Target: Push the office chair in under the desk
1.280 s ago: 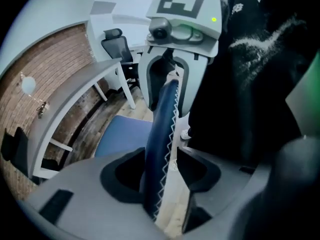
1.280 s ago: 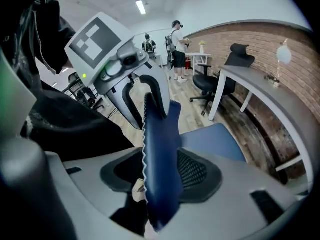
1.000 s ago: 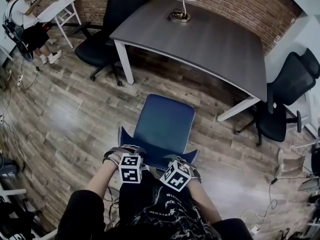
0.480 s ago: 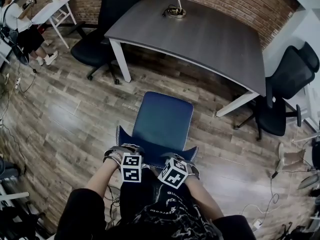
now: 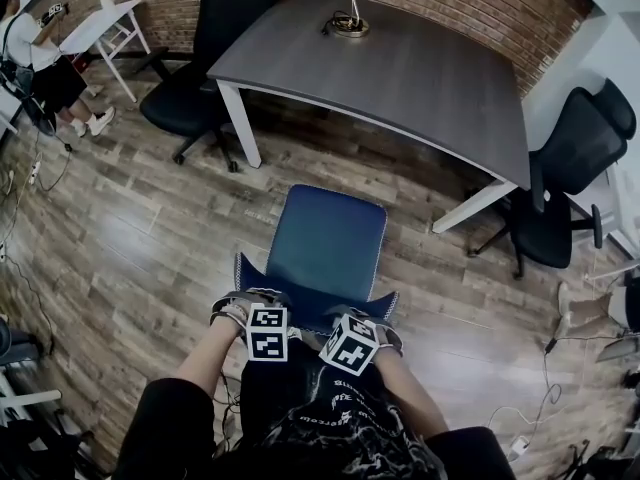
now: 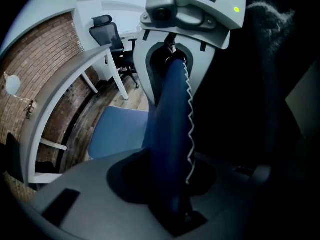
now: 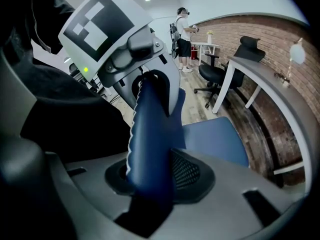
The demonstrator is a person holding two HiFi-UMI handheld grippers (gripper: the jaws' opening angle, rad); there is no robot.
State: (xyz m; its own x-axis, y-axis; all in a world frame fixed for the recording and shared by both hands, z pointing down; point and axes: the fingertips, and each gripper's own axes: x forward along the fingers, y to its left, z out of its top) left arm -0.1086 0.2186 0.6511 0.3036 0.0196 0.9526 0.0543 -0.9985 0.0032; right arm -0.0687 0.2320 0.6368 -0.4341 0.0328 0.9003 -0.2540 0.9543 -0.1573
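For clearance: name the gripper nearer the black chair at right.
Right. Both just closed onto the blue backrest: right gripper at the end toward the black chair, left gripper farther.

Office chair (image 5: 335,243): blue seat, blue backrest (image 6: 172,124) w/ white zigzag stitching on its edge. Stands upright on the wood floor (image 5: 130,238), not under the counter (image 5: 400,73) yet. Seat faces counter's near long edge, approx. opp. its middle, w/ a strip of floor between. Backrest on side away from counter. Counter: grey-brown top, white legs (image 5: 240,123).
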